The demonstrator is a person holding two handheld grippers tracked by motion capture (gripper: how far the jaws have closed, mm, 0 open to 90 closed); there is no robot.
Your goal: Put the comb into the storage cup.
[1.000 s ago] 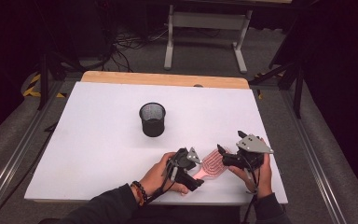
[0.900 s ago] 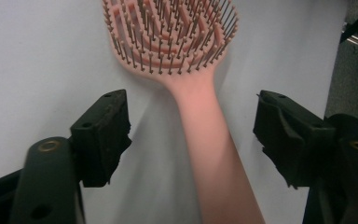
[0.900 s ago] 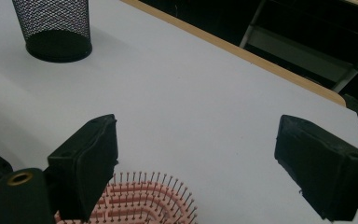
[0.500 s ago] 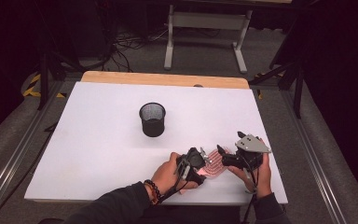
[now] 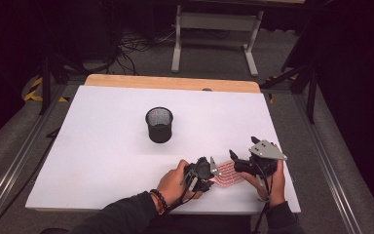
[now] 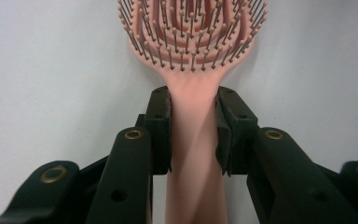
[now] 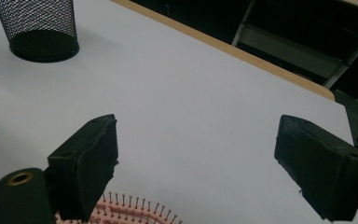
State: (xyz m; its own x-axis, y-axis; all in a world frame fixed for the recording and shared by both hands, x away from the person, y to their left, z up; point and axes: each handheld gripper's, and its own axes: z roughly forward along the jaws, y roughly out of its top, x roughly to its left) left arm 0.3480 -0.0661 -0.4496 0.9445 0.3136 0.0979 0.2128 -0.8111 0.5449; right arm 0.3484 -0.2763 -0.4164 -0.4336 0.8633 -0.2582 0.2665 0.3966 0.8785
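A pink hairbrush [image 5: 226, 171] lies bristles-up on the white table [image 5: 102, 146] near the front edge. In the left gripper view its bristled head [image 6: 193, 42] points away and its handle runs back between the jaws. My left gripper [image 5: 213, 170] [image 6: 193, 121] has just been closing and is now shut on that handle, with both pads pressed against it. My right gripper [image 5: 241, 157] [image 7: 200, 144] hovers just right of the brush head with its jaws wide open and nothing between them. The bristles [image 7: 135, 212] show below its left jaw.
A black mesh cup [image 5: 159, 125] [image 7: 37, 28] stands upright near the middle of the table. A wooden strip [image 5: 175, 82] runs along the far edge. Beyond it are a metal stand [image 5: 214, 29] and cables on the floor.
My left gripper has slid right along the table to the brush handle and closed on it. The right gripper has stayed where it was.
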